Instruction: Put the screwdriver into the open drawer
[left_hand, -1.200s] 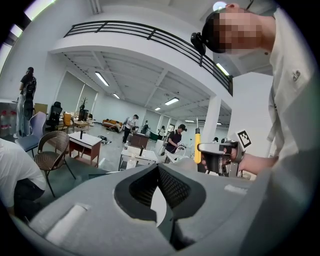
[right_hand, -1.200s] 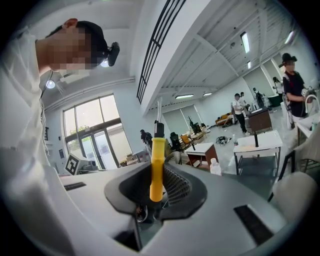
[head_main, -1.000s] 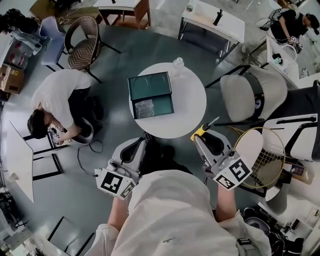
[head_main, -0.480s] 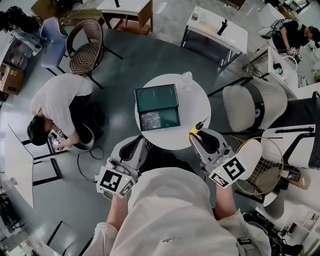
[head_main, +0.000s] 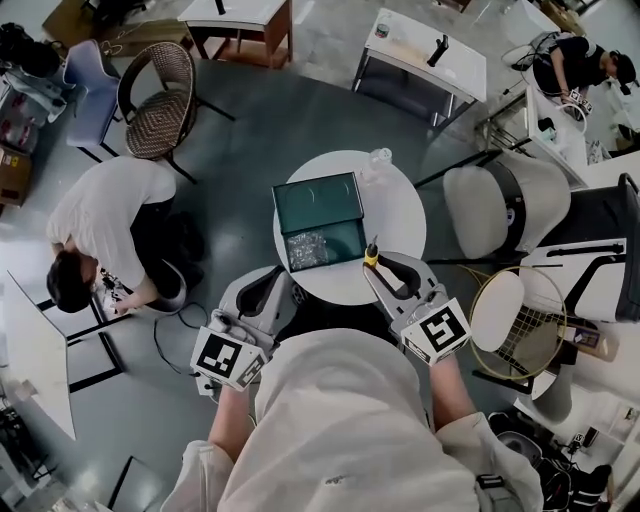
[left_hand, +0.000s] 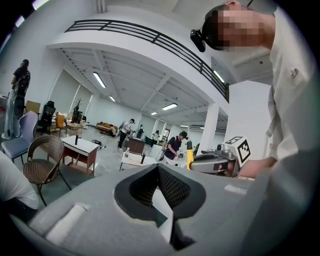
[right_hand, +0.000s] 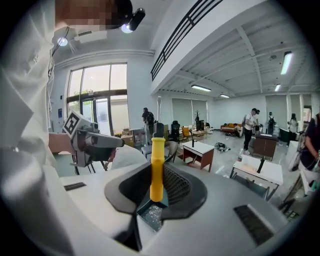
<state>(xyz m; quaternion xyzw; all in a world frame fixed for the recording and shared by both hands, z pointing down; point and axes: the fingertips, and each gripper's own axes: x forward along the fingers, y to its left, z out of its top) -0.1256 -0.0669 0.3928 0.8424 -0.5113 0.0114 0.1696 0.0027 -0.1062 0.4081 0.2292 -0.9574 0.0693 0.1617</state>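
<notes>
Right tongs (right_hand: 157, 186) grip the screwdriver (right_hand: 157, 165) upright, just beside the drawer (head_main: 345, 238).

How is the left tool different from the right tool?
The right tool grips a yellow-handled screwdriver; the left tool is closed on nothing. The right tool reaches over the round table beside the open drawer; the left tool is at the table's edge. Both carry a marker cube.
</notes>
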